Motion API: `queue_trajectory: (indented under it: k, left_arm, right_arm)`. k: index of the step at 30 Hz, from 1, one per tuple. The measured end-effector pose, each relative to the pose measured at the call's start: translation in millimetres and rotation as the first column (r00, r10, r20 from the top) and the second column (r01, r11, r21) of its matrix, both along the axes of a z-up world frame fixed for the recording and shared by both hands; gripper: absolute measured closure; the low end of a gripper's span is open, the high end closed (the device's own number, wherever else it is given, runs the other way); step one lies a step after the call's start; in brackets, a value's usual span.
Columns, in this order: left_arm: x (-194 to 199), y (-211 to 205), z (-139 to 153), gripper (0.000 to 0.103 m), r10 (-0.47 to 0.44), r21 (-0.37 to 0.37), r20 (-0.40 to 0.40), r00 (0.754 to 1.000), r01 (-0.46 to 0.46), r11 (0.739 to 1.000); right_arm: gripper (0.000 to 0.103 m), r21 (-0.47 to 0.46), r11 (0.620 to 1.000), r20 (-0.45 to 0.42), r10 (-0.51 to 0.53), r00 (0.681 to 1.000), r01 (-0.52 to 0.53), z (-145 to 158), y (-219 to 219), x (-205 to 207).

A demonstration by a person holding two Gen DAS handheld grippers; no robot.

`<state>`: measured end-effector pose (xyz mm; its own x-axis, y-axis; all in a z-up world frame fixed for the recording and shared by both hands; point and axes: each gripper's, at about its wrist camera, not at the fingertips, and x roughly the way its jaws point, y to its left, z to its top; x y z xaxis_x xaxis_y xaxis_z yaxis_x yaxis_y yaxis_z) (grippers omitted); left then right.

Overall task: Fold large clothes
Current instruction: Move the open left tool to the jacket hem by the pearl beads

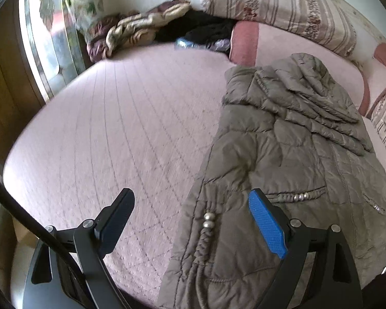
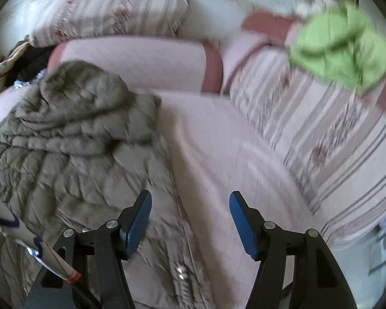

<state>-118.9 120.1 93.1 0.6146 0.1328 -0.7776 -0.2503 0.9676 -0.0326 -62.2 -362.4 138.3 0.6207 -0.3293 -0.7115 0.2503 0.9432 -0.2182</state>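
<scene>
coat (image 1: 283,154): olive, lies flat on my pink bed (image 1: 115,128)
left gripper (image 1: 191,206): spread wide, holding nothing
right gripper (image 2: 190,207): released too, over coat's edge

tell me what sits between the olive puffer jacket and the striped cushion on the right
Only bare pink quilted bedspread lies between the olive puffer jacket and the striped cushion, clearest in the right wrist view.
</scene>
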Motion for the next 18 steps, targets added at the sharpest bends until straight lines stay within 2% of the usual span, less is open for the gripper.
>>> queue_trajectory:
  k: [2, 3, 6, 9, 14, 18]
  left_arm:
    - [2, 9, -4, 0.013, 0.005, -0.035, -0.013, 1.000, -0.006, 0.999]
    - [2, 16, -7, 0.013, 0.007, -0.064, -0.017, 1.000, -0.008, 0.998]
    - [6, 29, -15, 0.013, 0.003, -0.132, -0.027, 1.000, -0.006, 0.991]
    - [12, 40, -25, 0.013, -0.015, -0.230, -0.036, 0.999, 0.006, 0.973]
    - [28, 49, -41, 0.013, -0.063, -0.405, -0.037, 0.997, 0.043, 0.913]
    - [42, 44, -51, 0.013, -0.106, -0.465, -0.040, 0.993, 0.076, 0.882]
  right_arm:
    - [0.036, 0.099, 0.995, -0.052, -0.028, 0.998, 0.033, -16, -25, -1]
    - [0.036, 0.176, 0.983, -0.074, -0.038, 0.997, 0.051, -26, -42, -3]
    - [0.036, 0.322, 0.944, -0.098, -0.049, 0.994, 0.078, -46, -72, -10]
    - [0.036, 0.420, 0.904, -0.111, -0.040, 0.993, 0.084, -63, -91, -14]
    - [0.035, 0.552, 0.829, -0.122, -0.032, 0.992, 0.095, -87, -107, -15]
    - [0.035, 0.612, 0.783, -0.107, -0.061, 0.992, 0.114, -102, -115, -11]
